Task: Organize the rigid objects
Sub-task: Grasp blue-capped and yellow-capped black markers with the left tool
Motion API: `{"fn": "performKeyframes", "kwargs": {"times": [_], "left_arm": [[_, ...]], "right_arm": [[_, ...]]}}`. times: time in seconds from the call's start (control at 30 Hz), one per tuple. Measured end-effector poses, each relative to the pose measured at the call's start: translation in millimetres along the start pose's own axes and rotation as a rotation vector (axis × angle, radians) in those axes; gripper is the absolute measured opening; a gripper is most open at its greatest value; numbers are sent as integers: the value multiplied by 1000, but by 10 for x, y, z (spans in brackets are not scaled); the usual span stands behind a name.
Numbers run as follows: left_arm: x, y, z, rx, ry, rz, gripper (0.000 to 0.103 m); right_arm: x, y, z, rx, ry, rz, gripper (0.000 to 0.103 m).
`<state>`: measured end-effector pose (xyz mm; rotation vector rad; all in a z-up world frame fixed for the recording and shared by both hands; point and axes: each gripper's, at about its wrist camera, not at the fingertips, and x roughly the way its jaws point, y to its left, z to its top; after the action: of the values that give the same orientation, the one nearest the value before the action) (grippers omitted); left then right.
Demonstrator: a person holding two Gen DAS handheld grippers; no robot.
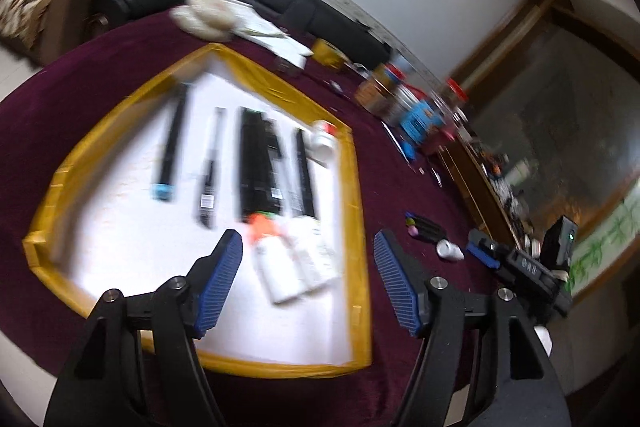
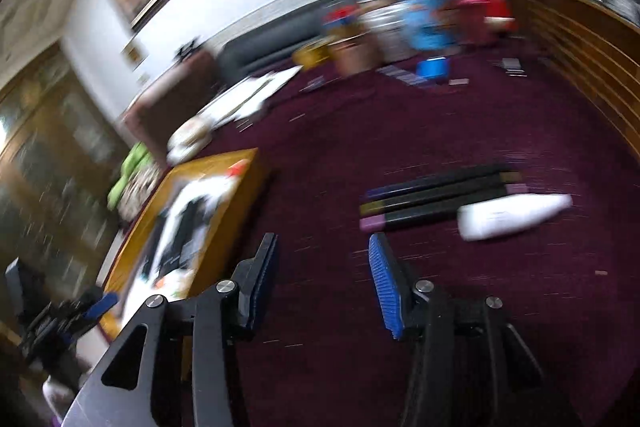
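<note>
A yellow-rimmed white tray (image 1: 352,187) lies on the maroon tablecloth. In it lie several black pens and sticks (image 1: 256,163) in a row and two white bottles (image 1: 296,259), one with an orange cap. My left gripper (image 1: 308,247) is open and empty, hovering over the tray's near right part above the bottles. My right gripper (image 2: 322,247) is open and empty over bare cloth. Ahead of it to the right lie three black markers (image 2: 436,199) and a white bottle (image 2: 512,215). The tray (image 2: 224,211) is at its left.
Jars, a blue box and other clutter (image 2: 400,23) stand at the table's far side. Papers and a white bundle (image 1: 224,15) lie beyond the tray. A wooden cabinet edge (image 2: 592,67) runs along the right. The right gripper shows in the left wrist view (image 1: 484,253).
</note>
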<state>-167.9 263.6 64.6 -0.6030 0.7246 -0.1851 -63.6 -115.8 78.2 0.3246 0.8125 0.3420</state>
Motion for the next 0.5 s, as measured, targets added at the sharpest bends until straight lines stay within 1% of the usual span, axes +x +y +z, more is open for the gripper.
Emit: {"fn": "performKeyframes", "kwargs": {"times": [0.13,0.27,0.4,0.5], "left_arm": [[221,-426,-79,117,56,-6,68],[452,-791,-177,213,106,-12,68],[732,-1137,-255,303,170,-16,68],[978,-1365,-273,356,227,-23,67]], "right_arm": [[-193,-589,114,117,-73,-56,41],[-257,-1119,185,230,-144,-105,42],[-202,-1474,228,293,-171,-135,42],[-188,-1632,206,307,-191,-152,42]]}}
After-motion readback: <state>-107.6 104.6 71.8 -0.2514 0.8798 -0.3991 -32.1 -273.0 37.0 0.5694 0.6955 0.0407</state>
